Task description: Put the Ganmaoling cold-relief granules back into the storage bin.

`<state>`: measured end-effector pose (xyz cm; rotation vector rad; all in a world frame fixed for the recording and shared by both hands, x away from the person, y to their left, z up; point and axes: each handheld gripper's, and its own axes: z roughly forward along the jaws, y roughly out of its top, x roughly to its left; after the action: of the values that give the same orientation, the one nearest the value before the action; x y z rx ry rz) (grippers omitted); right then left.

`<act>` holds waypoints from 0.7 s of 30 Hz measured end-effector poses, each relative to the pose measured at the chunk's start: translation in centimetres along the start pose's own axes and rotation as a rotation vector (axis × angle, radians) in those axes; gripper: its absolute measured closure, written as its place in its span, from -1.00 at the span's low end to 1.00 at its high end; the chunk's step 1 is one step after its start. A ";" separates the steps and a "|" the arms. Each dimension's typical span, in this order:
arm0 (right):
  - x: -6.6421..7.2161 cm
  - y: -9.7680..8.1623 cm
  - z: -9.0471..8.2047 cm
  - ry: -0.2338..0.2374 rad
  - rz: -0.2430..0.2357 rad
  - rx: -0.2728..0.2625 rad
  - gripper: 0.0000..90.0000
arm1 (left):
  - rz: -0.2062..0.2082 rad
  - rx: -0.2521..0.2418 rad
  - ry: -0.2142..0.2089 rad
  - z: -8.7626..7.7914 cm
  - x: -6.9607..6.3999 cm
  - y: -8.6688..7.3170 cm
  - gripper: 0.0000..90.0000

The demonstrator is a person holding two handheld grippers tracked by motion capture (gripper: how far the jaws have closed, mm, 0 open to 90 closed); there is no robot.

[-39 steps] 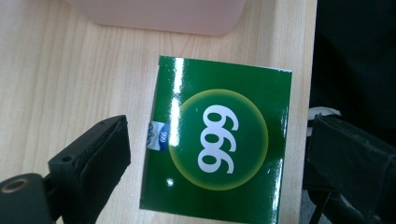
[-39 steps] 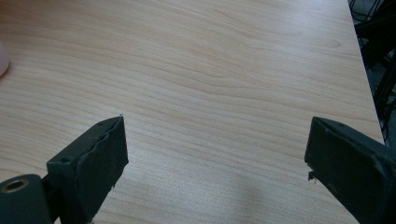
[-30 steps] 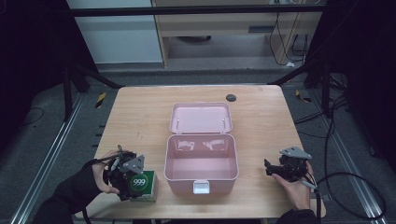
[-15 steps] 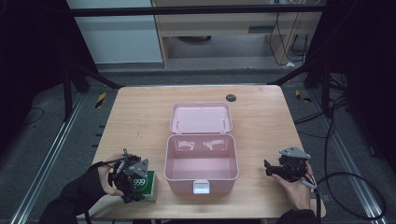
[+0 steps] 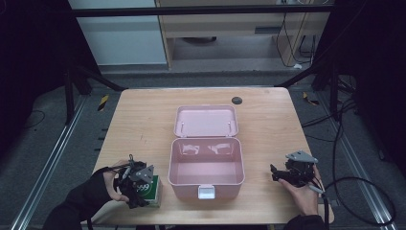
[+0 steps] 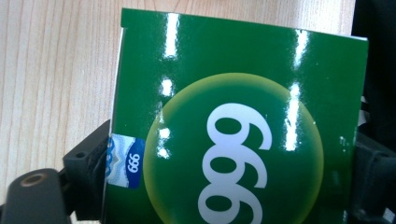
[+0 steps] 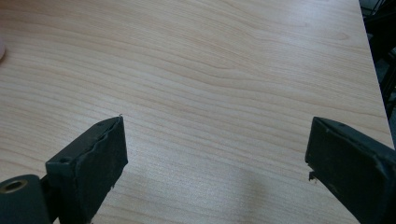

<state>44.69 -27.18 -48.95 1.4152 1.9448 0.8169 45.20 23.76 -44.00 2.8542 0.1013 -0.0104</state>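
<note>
A pink box (image 5: 205, 167) sits in the middle of the wooden table (image 5: 143, 120), its lid (image 5: 206, 120) thrown back flat behind it and a white latch (image 5: 206, 191) on the near wall; the inside looks bare, though the glare on the far wall makes it hard to be sure. Down at the near left corner the left gripper (image 5: 139, 184) is over a glossy green carton (image 5: 149, 189) marked 999; in the left gripper view the carton (image 6: 233, 126) lies between the two black jaws, one at each side edge, and they appear to be pressed against it, holding it; it rests on the table just beside the pink box's left wall. The person's left hand (image 5: 112, 184) wraps the gripper body. On the right, the right gripper (image 5: 276, 173) is held low by the right hand (image 5: 301, 189), pointing toward the box and apart from it; the right gripper view shows its jaws spread wide over bare wood (image 7: 210, 84). A small dark disc (image 5: 236, 100) lies near the far edge of the table.
</note>
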 end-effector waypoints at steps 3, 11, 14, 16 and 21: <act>0.0 0.0 0.0 0.000 -0.003 0.001 -0.87 | -0.006 -0.005 0.002 -0.1 -0.1 -0.1 -0.73; 0.0 -0.1 0.0 0.002 -0.001 0.006 -0.87 | -0.037 -0.008 -0.002 -1.1 -0.4 -0.2 -0.69; 0.0 -0.1 0.0 0.003 0.002 0.006 -0.87 | -0.038 -0.010 0.002 -1.6 -0.2 -0.2 -0.69; 0.0 -0.1 0.0 0.004 0.004 0.003 -0.87 | -0.064 -0.027 0.008 -2.7 -0.1 -0.1 -0.69; 0.0 -0.1 0.0 0.002 0.002 0.006 -0.86 | -0.068 -0.033 0.032 -4.4 0.0 0.2 -0.70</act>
<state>44.65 -27.22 -49.06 1.4203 1.9492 0.8146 45.23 24.84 -39.75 2.8173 0.2037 0.0231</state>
